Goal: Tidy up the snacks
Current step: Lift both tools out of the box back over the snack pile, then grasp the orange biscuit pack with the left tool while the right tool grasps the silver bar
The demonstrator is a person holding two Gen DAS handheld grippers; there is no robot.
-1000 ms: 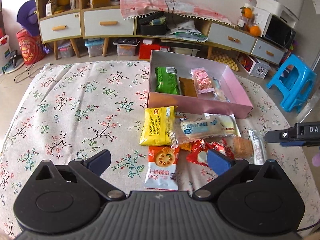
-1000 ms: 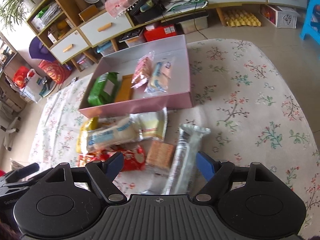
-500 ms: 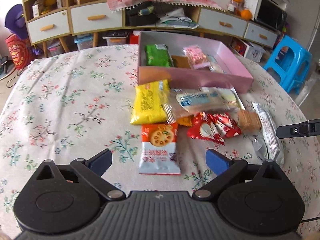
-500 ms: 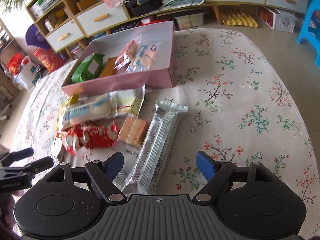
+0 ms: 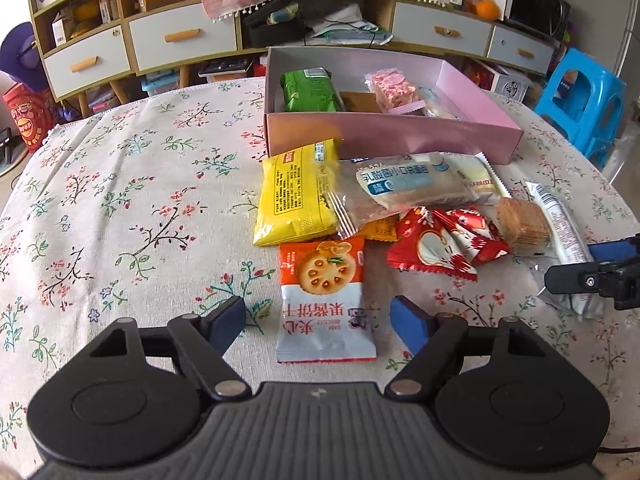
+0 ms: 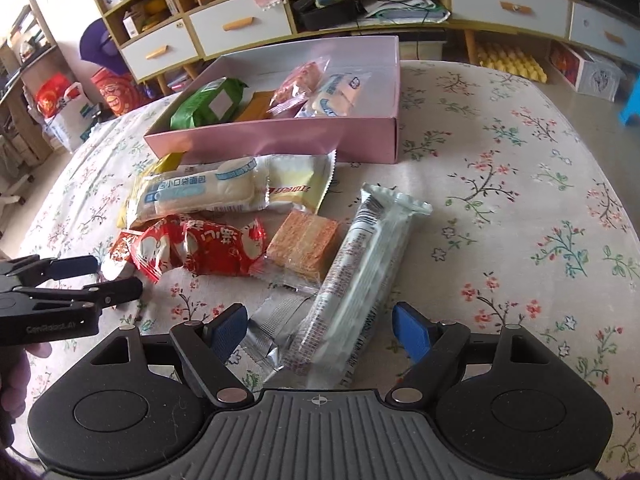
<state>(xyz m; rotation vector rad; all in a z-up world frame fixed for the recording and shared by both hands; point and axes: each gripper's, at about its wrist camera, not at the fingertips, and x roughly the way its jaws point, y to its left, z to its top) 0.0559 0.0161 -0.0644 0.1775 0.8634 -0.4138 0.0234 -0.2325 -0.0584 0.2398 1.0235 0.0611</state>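
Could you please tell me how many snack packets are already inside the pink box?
4 visible in the pink box: green packet at its left end, flat brown packet beside it, pink packet next, white-and-blue packet rightmost. Others may be hidden underneath.

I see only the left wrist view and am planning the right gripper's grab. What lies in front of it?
Observer: The right gripper is open, and the long packet lies between its fingers.
Operator: Anything else in that gap?
Observer: Yes, a silver wrapper lies by its left finger, beside the packet.
Operator: Any room left in the box?
Observer: The right end of the box looks bare past the blue-white packet.
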